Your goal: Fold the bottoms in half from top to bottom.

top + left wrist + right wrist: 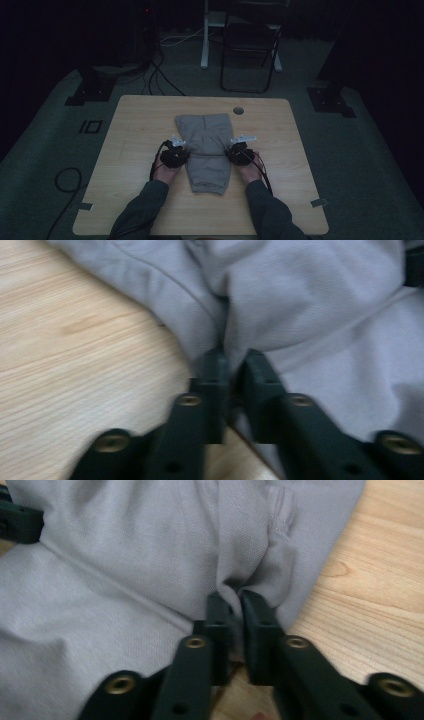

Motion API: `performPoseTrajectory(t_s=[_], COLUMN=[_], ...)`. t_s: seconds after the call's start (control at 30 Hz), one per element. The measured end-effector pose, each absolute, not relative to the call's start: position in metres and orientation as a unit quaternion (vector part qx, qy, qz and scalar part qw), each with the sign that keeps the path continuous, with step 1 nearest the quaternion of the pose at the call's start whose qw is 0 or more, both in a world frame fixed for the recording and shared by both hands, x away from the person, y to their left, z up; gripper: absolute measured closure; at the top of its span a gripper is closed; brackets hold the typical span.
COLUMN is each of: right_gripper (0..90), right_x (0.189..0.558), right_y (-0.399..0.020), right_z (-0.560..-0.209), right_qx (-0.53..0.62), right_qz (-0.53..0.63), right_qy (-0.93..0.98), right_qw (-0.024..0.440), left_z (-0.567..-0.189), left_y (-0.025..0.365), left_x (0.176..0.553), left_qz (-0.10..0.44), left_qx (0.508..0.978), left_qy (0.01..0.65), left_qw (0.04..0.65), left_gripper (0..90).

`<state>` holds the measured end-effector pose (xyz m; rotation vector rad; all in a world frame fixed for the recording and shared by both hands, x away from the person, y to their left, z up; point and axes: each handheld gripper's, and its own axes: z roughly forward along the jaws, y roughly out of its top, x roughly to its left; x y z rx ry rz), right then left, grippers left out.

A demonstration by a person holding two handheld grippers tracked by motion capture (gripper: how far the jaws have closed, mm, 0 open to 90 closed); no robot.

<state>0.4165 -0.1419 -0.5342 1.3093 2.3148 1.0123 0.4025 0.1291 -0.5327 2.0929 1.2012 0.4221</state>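
— Where are the shorts right now?

— The grey shorts (pixel 207 150) lie folded in the middle of the wooden counter (pixel 130 150), with the folded end toward the far edge and the other end toward me. My left gripper (pixel 175 154) is at their left edge and my right gripper (pixel 240 151) at their right edge, both about halfway along the cloth.

— What have your fingers got?

— In the left gripper view my left fingers (pixel 214 385) stand a narrow gap apart, with a bunched fold of the shorts (pixel 300 300) running down into that gap. The picture is blurred, so I cannot tell whether the pads press on the cloth or only flank it. In the right gripper view my right fingers (pixel 220 625) are also nearly together, with a pucker of the shorts (pixel 150 555) at their tips; again I cannot tell if it is pinched.

— Anything else hard to read?

— The high view is very dark. The grippers there are small black shapes over my hands, and their fingers cannot be made out. My sleeves are cut off by the bottom edge. A black piece, cut off by the frame, shows at the left edge of the right gripper view.
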Motion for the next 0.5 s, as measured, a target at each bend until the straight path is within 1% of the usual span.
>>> performPoseTrajectory(t_s=[0.03, 0.07, 0.1, 0.17, 0.3, 0.4, 0.43, 0.5], right_gripper=[64.4, 64.4, 61.4, 57.4, 55.4, 54.3, 54.3, 51.8], right_x=[0.416, 0.416, 0.414, 0.410, 0.422, 0.441, 0.441, 0.459], right_y=[-0.142, -0.142, -0.144, -0.155, -0.156, -0.152, -0.152, -0.146], right_z=[-0.531, -0.531, -0.526, -0.509, -0.496, -0.497, -0.497, -0.503], right_qx=[0.452, 0.452, 0.449, 0.452, 0.459, 0.477, 0.477, 0.491], right_qz=[0.348, 0.348, 0.353, 0.390, 0.401, 0.399, 0.399, 0.400], right_qy=[0.808, 0.808, 0.807, 0.787, 0.776, 0.770, 0.770, 0.766], right_qw=[0.150, 0.150, 0.153, 0.156, 0.162, 0.140, 0.140, 0.114], left_z=[-0.527, -0.527, -0.523, -0.508, -0.495, -0.487, -0.487, -0.489], left_y=[0.135, 0.135, 0.139, 0.148, 0.151, 0.146, 0.143, 0.133], left_x=[0.401, 0.401, 0.401, 0.403, 0.410, 0.422, 0.427, 0.443], left_qz=[0.160, 0.160, 0.158, 0.159, 0.165, 0.169, 0.168, 0.160], left_qx=[0.801, 0.801, 0.798, 0.787, 0.778, 0.778, 0.780, 0.785], left_qy=[0.461, 0.461, 0.461, 0.462, 0.464, 0.462, 0.461, 0.462], left_qw=[0.347, 0.347, 0.356, 0.377, 0.389, 0.392, 0.389, 0.381], left_gripper=[66.2, 64.0, 64.0, 59.3, 56.3, 55.4, 55.4, 55.3])
